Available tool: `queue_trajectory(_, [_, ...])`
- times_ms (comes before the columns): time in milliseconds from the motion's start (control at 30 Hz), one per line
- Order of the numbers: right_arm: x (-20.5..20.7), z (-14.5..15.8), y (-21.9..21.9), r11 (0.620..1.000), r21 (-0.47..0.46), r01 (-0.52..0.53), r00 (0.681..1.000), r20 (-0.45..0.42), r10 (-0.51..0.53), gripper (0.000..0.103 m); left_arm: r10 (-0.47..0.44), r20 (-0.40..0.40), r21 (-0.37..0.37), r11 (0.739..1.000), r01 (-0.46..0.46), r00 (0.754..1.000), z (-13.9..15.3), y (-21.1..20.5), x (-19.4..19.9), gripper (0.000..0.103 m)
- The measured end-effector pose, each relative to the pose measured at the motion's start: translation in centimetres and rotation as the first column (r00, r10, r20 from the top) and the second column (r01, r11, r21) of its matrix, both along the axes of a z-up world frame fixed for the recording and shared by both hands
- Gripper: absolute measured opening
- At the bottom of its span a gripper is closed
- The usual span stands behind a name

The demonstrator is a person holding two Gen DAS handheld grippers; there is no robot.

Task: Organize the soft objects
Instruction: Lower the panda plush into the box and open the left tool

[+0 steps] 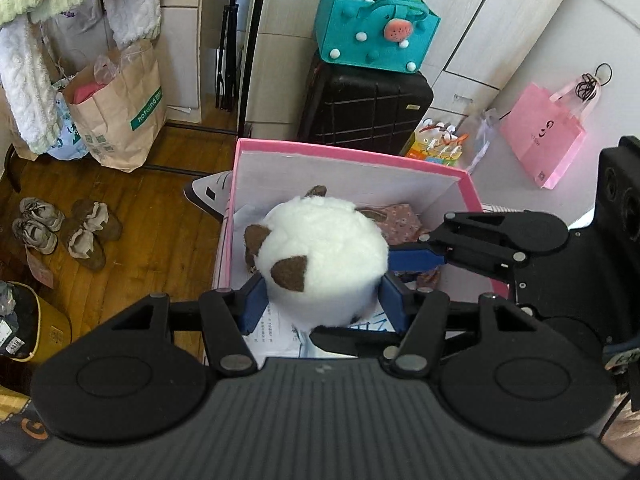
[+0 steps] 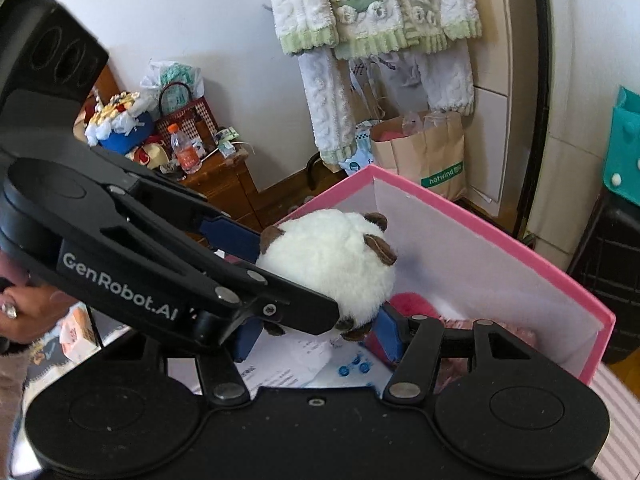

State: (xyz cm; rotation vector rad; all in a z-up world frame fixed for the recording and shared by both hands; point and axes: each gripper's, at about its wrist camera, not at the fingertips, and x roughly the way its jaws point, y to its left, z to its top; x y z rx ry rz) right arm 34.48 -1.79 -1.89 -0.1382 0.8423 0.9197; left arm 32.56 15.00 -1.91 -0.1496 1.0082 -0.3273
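Wood floor [image 1: 168, 216], shoes [image 1: 64, 232] at left, black suitcase [image 1: 368, 108] behind. I saw left gripper [image 1: 320, 304] and right gripper [image 2: 316, 332] both pinching white plush toy [image 1: 324, 256], held over open pink box [image 1: 352, 156], floral fabric [image 1: 396, 220] inside.

I have the plush toy [image 1: 324, 256] above the open box [image 1: 352, 152], toward its near-left corner, with my left gripper [image 1: 320, 300] closing on it from the near side and my right gripper [image 1: 416, 258] from the right. Papers [image 1: 280, 332] lie in the box under the toy; a cloth item [image 1: 396, 220] lies toward its far wall. Behind the box stands a suitcase [image 1: 368, 108], a felt bag [image 1: 376, 28] on top. Shoes [image 1: 64, 228] sit on the floor to the box's left, a paper bag [image 1: 120, 112] behind them.
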Motion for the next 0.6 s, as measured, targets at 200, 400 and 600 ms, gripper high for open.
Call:
queue_trajectory(200, [0.2,0.2,0.6,0.999,-0.052,-0.008,0.997,0.076,0.012,0.064,-0.027,-0.002,0.039,0.999,0.027,1.000,0.1,-0.4,1.0,0.057])
queue_trajectory(400, [0.7,0.0,1.8,0.991,-0.130,-0.027,0.992,0.121,0.043,0.063,-0.036,-0.006,0.077,0.996,0.036,0.999,-0.1,-0.6,1.6,0.057])
queue_trajectory(600, [1.4,-0.4,2.1,0.986,-0.156,-0.063,0.996,0.051,0.072,0.065,-0.011,0.013,0.090,0.996,0.010,1.000,-0.1,-0.5,1.4,0.057])
